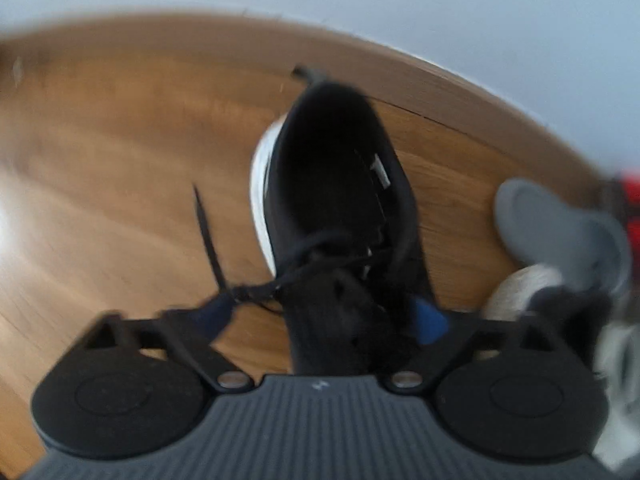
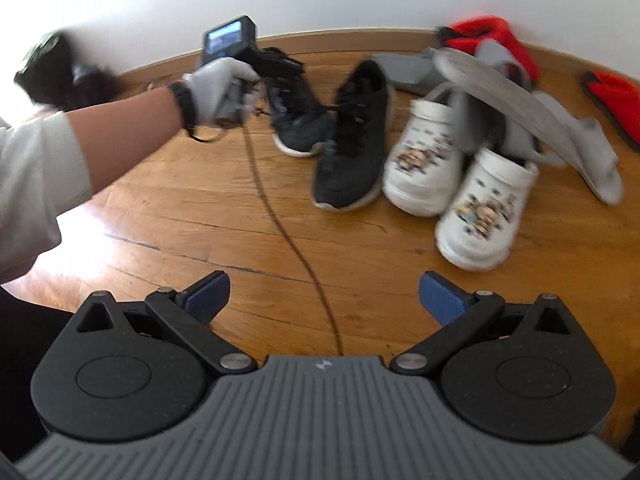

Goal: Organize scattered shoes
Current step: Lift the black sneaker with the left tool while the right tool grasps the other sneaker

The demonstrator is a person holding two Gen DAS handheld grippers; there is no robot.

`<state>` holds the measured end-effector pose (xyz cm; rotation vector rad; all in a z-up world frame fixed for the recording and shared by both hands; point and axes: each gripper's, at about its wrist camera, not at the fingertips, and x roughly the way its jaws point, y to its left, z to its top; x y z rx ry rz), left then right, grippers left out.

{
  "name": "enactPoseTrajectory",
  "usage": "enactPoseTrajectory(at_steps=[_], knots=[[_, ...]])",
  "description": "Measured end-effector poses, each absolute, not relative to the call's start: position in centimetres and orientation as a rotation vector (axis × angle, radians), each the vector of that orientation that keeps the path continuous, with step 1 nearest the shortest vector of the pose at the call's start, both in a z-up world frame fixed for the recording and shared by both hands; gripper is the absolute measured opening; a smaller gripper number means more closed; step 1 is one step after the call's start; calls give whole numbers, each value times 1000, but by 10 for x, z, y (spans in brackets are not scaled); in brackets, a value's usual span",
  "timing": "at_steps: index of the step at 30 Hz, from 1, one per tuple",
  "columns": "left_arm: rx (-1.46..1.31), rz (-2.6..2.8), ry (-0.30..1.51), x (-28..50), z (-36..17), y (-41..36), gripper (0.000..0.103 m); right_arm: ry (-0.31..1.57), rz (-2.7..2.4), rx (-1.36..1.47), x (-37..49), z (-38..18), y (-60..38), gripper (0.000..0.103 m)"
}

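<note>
A black sneaker with a white sole (image 1: 332,184) lies on the wooden floor (image 1: 120,160), heel towards the wall. My left gripper (image 1: 324,318) straddles its laced front. The right blue pad (image 1: 430,320) is against the shoe's side. The left pad (image 1: 218,316) stands off it by the loose lace (image 1: 208,236), with floor showing between, so the jaws are open around the shoe. The right wrist view shows a gloved hand (image 2: 220,88) holding that gripper over this sneaker (image 2: 296,120). Its mate (image 2: 352,148) lies beside it. My right gripper (image 2: 325,300) hangs open over bare floor, holding nothing.
Two white clogs (image 2: 424,160) (image 2: 484,208) lie right of the sneakers. Grey slippers (image 2: 400,70) (image 2: 592,152) and red slippers (image 2: 492,36) (image 2: 612,100) are piled behind them by the wall. A thin cable (image 2: 280,220) runs across the floor. A white sleeve (image 2: 36,184) fills the left.
</note>
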<state>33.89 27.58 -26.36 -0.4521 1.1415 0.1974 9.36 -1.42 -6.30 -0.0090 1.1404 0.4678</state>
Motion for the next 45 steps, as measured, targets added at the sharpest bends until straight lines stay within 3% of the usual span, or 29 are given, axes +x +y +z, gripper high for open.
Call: enactPoseTrajectory(at_steps=[4, 9, 12, 17, 20, 24, 37, 40, 41, 45], knots=[[-419, 246, 1111, 311, -255, 282, 49, 1130, 494, -21, 101, -62, 2, 102], [-512, 354, 1134, 246, -245, 308, 49, 1134, 512, -24, 105, -68, 19, 102], [-532, 305, 1154, 215, -235, 314, 55, 1128, 533, -23, 108, -74, 31, 102], [-515, 189, 1082, 156, -199, 333, 79, 1077, 574, 17, 130, -94, 55, 102], [-496, 222, 1010, 124, -183, 352, 84, 1013, 616, -12, 149, -111, 77, 102], [-487, 332, 959, 94, -171, 389, 84, 948, 713, -146, 173, -142, 118, 102], [-489, 479, 989, 65, -213, 445, 84, 996, 720, -401, 276, -268, 271, 102], [-473, 486, 984, 64, -211, 451, 84, 1013, 729, -531, 276, -291, 286, 92], [-477, 490, 984, 63, -211, 453, 84, 1026, 742, -559, 274, -297, 288, 83], [-474, 492, 991, 62, -206, 458, 84, 964, 764, -619, 255, -298, 286, 77]])
